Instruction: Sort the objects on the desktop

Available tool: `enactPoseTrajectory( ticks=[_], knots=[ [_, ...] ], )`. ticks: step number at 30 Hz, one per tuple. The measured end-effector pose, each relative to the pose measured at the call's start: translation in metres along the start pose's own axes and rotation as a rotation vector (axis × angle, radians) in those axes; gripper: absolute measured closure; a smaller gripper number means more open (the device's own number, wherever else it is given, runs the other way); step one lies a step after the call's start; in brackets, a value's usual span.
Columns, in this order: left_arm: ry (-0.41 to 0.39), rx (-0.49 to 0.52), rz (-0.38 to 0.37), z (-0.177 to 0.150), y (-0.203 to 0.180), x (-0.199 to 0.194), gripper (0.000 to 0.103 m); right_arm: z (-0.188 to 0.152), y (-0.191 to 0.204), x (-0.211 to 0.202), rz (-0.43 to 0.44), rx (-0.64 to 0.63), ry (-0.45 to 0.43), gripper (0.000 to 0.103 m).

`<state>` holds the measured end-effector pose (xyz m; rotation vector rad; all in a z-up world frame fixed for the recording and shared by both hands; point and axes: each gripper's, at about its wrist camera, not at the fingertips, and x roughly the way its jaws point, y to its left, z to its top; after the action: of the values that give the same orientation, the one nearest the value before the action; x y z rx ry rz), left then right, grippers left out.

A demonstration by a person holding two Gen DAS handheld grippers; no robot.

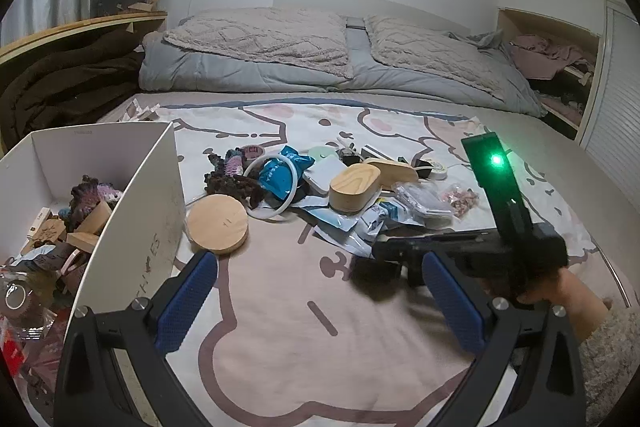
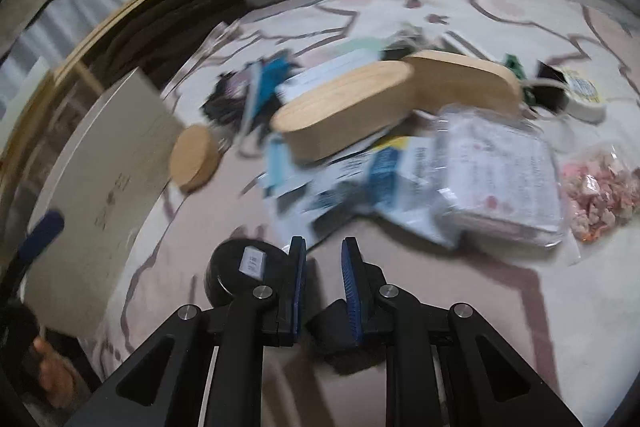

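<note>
A pile of small objects lies on a cartoon-print sheet: a round wooden disc point(image 1: 217, 223), an oval wooden box point(image 1: 354, 187), a white ring point(image 1: 272, 187), a blue packet point(image 1: 282, 173), crochet pieces point(image 1: 232, 175) and plastic packets point(image 1: 360, 223). My left gripper point(image 1: 320, 279) is open and empty, low over the sheet in front of the pile. My right gripper point(image 2: 323, 259) shows blurred; its jaws stand a narrow gap apart with nothing seen between them. A black round object point(image 2: 240, 271) lies just left of its left finger. The right gripper also shows in the left wrist view point(image 1: 384, 267).
A white box point(image 1: 132, 195) holding sorted items stands at the left; it also shows in the right wrist view point(image 2: 104, 163). Pillows point(image 1: 260, 39) and a grey duvet lie at the back. A wooden shelf point(image 1: 80, 27) runs along the left wall. A pink bead bag point(image 2: 600, 195) lies at the right.
</note>
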<state>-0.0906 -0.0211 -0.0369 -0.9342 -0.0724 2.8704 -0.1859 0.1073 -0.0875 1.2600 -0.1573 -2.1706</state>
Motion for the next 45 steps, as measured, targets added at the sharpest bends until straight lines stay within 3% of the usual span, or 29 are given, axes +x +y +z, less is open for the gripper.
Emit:
enactPoseTrajectory(
  ticks=[4, 15, 23, 27, 32, 33, 36, 40, 45],
  knots=[
    [0.004, -0.007, -0.001, 0.000, 0.001, 0.000, 0.000, -0.009, 0.016, -0.006, 0.082, -0.031, 0.033, 0.083],
    [0.000, -0.010, 0.003, -0.001, 0.002, -0.001, 0.000, -0.042, 0.053, -0.030, 0.102, -0.146, 0.112, 0.083],
    [-0.006, -0.016, 0.005, 0.000, 0.005, -0.003, 0.000, -0.037, 0.037, -0.067, 0.009, -0.093, -0.021, 0.082],
    [0.002, -0.004, 0.004, -0.001, 0.001, -0.001, 0.000, -0.047, 0.017, -0.077, -0.057, -0.044, -0.065, 0.082],
    [0.002, 0.002, 0.006, -0.002, -0.002, 0.000, 0.000, -0.061, 0.018, -0.081, -0.074, -0.055, -0.120, 0.081],
    [0.002, 0.001, 0.005, -0.002, -0.002, 0.001, 0.000, -0.062, 0.021, -0.080, -0.079, -0.062, -0.123, 0.078],
    [0.001, -0.009, 0.006, -0.002, -0.001, 0.000, 0.000, -0.068, 0.028, -0.077, -0.102, -0.077, -0.130, 0.050],
    [-0.001, -0.019, 0.005, -0.001, 0.000, 0.000, 0.000, -0.072, 0.035, -0.075, -0.116, -0.080, -0.148, 0.050],
    [0.000, -0.010, 0.005, -0.001, 0.000, 0.000, 0.000, -0.073, 0.038, -0.054, -0.156, -0.050, -0.089, 0.050]
  ],
)
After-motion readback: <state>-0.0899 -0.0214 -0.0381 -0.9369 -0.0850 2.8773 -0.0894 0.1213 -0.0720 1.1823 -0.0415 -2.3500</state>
